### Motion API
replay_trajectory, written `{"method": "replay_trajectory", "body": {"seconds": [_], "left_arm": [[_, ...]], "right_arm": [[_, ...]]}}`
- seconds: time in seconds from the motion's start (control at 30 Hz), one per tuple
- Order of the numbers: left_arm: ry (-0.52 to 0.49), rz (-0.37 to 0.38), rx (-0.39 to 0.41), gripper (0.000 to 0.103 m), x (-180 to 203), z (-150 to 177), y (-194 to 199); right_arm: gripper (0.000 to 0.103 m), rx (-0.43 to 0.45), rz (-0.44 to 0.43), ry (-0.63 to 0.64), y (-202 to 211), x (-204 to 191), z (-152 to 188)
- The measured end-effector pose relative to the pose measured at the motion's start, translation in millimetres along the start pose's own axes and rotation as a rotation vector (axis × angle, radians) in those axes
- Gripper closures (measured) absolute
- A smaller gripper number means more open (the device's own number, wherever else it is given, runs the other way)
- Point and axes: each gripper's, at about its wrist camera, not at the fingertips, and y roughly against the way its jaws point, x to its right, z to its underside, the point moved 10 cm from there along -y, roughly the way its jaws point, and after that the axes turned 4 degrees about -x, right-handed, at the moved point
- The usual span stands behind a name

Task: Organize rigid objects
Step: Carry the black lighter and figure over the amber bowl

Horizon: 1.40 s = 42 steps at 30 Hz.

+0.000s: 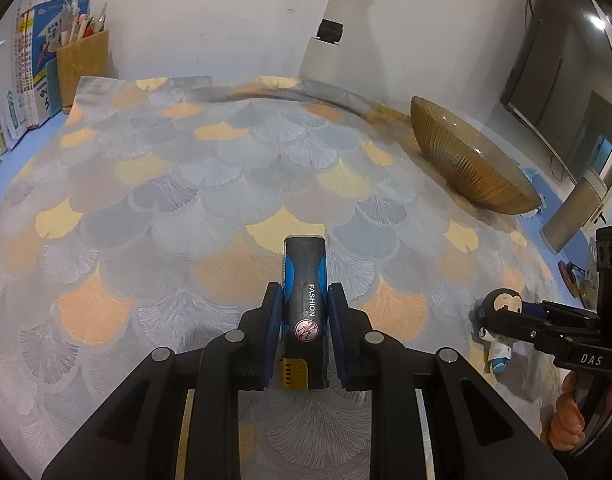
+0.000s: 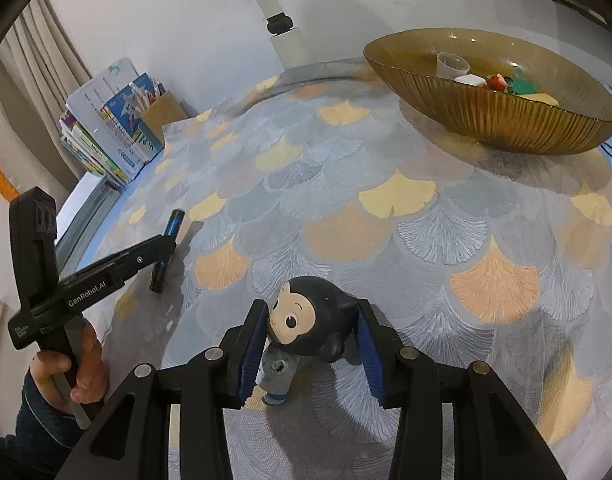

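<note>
The left gripper (image 1: 304,306) had its blue pads clamped tight on a slim black case (image 1: 306,280) with bright blue side patches, the word FASHION in white down its face, a round emblem under that and a small gold tab at the near end. Its long axis ran straight out along the fingers, the far end pointing away over the cloth and toward the back wall, and from the right-hand camera it looked tilted, low end close to the tablecloth (image 1: 225,168). Off to the right, the right gripper (image 2: 312,344) stood partly open around a little figurine (image 2: 306,326) with a big dark head, pale face and grey-white body on blue feet; the left pad lay against its face, while I could not tell whether the right pad touched the head. The figurine stood close to upright on the cloth, its face turned toward the left gripper, the head leaning a little. The amber ribbed glass bowl (image 2: 502,120) sat well apart at the far right near the table's edge, already holding a small cup and bits. Between the grippers and the bowl the fan-patterned cloth lay bare, with books (image 2: 105,140) and a pen holder (image 1: 81,64) at the far left corner.
</note>
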Motion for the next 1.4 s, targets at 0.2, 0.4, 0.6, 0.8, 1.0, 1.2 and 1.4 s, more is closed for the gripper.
{"method": "replay_trajectory", "body": {"seconds": [0.2, 0.4, 0.6, 0.8, 1.0, 1.2, 1.4], "left_arm": [[-0.020, -0.001, -0.028, 0.083, 3, 3, -6], [-0.040, -0.020, -0.050, 0.083, 4, 5, -10], [-0.050, 0.012, -0.053, 0.070, 10, 6, -10], [-0.142, -0.099, -0.066, 0.073, 18, 9, -14], [-0.184, -0.063, -0.063, 0.083, 35, 4, -10], [-0.281, 0.078, 0.046, 0.083, 113, -55, 22], [-0.323, 0.247, 0.133, 0.083, 206, -144, 29]], "right_arm": [[0.059, 0.000, 0.011, 0.009, -2, -1, -1], [0.052, -0.010, 0.049, 0.037, -5, -5, 0], [0.051, -0.019, 0.101, -0.046, -5, -5, 2], [0.054, -0.001, 0.267, 0.026, -9, -13, 6], [0.063, 0.142, 0.331, 0.137, 21, -39, -4], [0.063, 0.254, 0.294, 0.062, 88, -15, -47], [0.063, 0.411, 0.346, -0.014, 181, 44, -124]]}}
